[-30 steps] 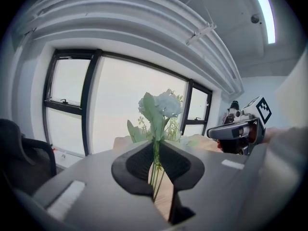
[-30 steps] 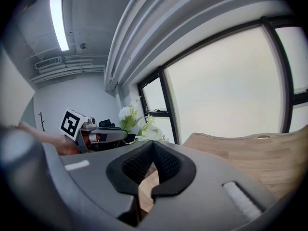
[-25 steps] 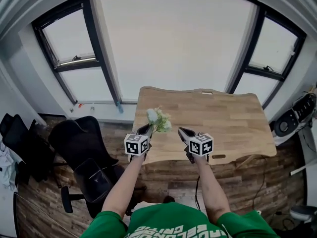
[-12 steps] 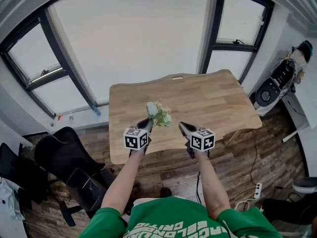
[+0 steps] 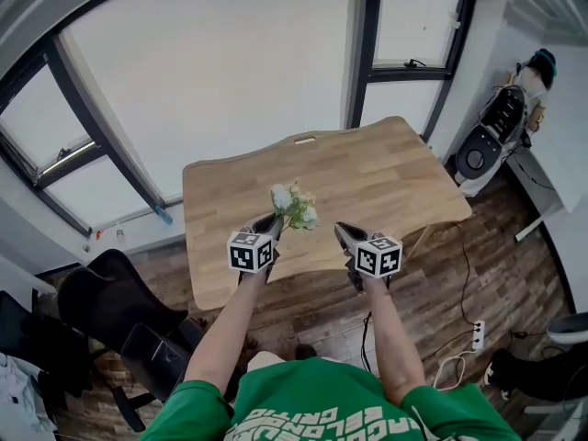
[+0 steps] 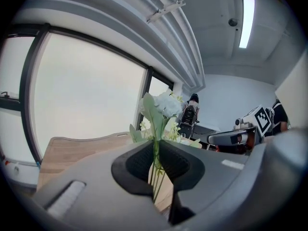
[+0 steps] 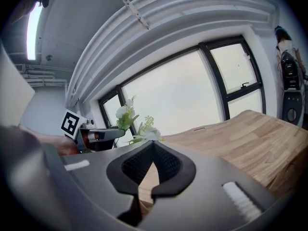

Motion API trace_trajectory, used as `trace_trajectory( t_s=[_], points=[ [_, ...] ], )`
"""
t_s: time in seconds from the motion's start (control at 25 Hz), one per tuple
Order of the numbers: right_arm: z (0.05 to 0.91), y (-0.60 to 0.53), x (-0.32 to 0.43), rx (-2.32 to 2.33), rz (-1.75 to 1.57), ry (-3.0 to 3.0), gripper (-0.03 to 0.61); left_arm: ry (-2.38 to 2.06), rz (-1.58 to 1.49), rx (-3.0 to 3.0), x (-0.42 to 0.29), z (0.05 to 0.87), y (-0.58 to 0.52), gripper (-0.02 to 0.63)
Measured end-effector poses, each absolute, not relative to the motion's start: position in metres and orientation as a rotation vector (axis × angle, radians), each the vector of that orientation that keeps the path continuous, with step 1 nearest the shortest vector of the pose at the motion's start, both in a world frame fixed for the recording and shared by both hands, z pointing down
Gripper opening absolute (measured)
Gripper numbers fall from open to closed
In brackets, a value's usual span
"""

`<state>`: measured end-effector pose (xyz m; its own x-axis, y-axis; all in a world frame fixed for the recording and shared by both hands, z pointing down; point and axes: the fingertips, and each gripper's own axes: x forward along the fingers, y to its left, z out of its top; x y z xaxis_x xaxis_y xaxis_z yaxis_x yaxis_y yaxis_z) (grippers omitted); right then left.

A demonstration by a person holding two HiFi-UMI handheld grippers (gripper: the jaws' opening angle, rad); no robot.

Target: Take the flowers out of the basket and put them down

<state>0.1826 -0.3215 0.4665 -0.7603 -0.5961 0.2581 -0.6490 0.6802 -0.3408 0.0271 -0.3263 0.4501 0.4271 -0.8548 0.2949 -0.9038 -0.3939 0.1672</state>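
A bare wooden table [image 5: 367, 177] with a wavy edge stood in front of large dark-framed windows [image 5: 211, 72] that showed only pale light. The floor [image 5: 459, 274] was of wood planks. A black office chair [image 5: 119, 306] stood off the table's near left corner, and a white power strip [image 5: 476, 334] lay on the floor off its near right corner. A black and grey device [image 5: 482, 145] leaned by the wall past the table's right edge. A long ceiling lamp [image 6: 247, 16] was lit overhead.

Both bare forearms reached forward side by side, and the grippers pointed across the table's near edge, tipped slightly down. The left gripper [image 5: 268, 224] was clenched on the thin green stems of the flowers [image 5: 294, 208], a small bunch of white blooms and pale leaves. The bunch stood upright between the pads [image 6: 137, 162], above the table near its front edge and left of the middle. The right gripper [image 5: 344, 237] hovered just beside the bunch without touching it. In its own view its jaw tips met with nothing between them, and only the table showed through the gap below.

Each gripper carried a cube with black and white square markers, the left cube [image 5: 251, 252] and the right cube [image 5: 378, 256] both facing the head camera. The person's green shirt [image 5: 322, 402] bore white lettering, too warped at the picture's lower edge to read.
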Motion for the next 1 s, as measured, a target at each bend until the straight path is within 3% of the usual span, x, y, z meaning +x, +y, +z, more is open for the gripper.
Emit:
trace_trajectory(
  t_s=[1.0],
  points=[
    [0.463, -0.337, 0.246, 1.205, 0.645, -2.737, 0.006, -1.392, 0.246, 2.469, 0.087, 0.449, -0.363, 0.055]
  ],
)
